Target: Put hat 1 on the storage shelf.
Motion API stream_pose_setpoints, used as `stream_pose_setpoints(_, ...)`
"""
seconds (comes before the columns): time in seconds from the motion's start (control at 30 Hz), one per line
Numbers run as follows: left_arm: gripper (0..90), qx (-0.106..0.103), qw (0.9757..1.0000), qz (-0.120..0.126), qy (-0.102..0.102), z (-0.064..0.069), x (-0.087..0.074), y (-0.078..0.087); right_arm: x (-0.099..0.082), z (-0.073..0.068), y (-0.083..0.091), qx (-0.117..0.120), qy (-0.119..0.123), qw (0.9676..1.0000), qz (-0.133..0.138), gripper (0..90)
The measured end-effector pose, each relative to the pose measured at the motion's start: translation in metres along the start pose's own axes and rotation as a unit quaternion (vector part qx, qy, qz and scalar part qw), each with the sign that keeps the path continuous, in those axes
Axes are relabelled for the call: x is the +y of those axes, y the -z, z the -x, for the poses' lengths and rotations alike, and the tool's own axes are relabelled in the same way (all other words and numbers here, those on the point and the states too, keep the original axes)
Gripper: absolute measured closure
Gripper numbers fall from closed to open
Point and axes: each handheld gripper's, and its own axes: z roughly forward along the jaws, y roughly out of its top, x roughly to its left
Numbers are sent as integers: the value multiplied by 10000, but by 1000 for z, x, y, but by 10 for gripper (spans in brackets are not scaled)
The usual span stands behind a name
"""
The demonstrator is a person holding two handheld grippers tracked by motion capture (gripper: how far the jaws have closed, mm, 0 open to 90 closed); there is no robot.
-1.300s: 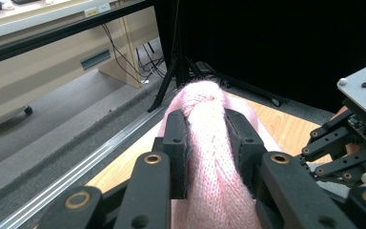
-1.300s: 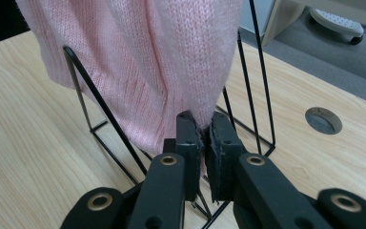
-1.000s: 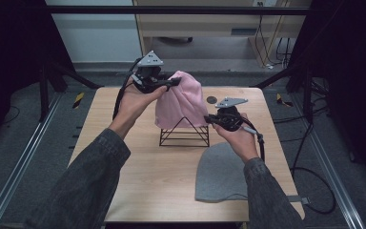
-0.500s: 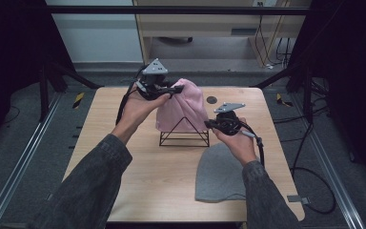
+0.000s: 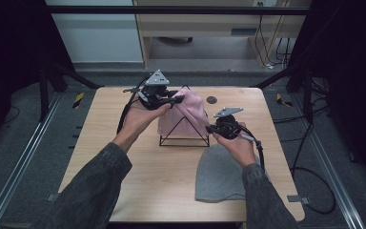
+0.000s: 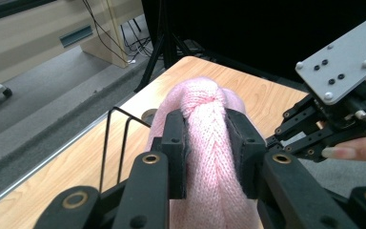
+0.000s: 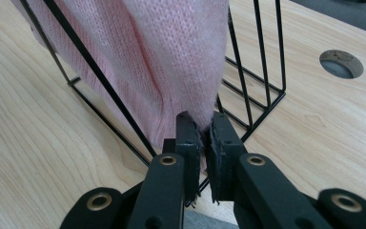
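Pink knitted hat [image 5: 187,114] hangs over a black wire stand [image 5: 183,136] in the middle of the wooden table [image 5: 138,181]. The left gripper [image 5: 174,100] has its jaws clamped on a bunched fold at the top of the hat — in the left gripper view the knit [image 6: 207,138] is squeezed between the two black pads. The right gripper [image 5: 210,129] pinches the hat's lower edge at the stand's right corner; in the right gripper view its jaws are nearly together, with the pink hem [image 7: 202,112] caught between them, just beside the wire bars [image 7: 255,71]. A grey hat [image 5: 219,174] lies flat on the table, near the right hand [image 5: 240,148] and close to the table's front edge. A small round dark hole [image 5: 212,99] sits in the tabletop behind the stand. No brand, label or writing can be read on anything.
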Motion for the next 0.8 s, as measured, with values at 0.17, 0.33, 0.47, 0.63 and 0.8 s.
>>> stream_pose_setpoints(0.17, 713, 69, 9999, -73, -84, 8, -1, -6, -5, 0, 0, -16, -65, 10000, -70, 744)
stream_pose_setpoints(0.33, 712, 108, 9998, -91, -116, 10, -1, -10, -9, 3, 10, -91, -188, 9998, -13, 614)
stream_pose_setpoints(0.47, 710, 91, 9998, -160, -102, 12, -5, -16, -18, 9, 26, -320, -221, 9992, -22, 473)
stream_pose_setpoints(0.63, 706, 119, 9995, -237, -147, 15, -10, -17, -28, 20, 41, -529, -335, 9980, -92, 430)
stream_pose_setpoints(0.8, 700, 143, 9993, -322, -79, 13, -24, -17, -38, 29, 50, -650, -473, 9966, -156, 405)
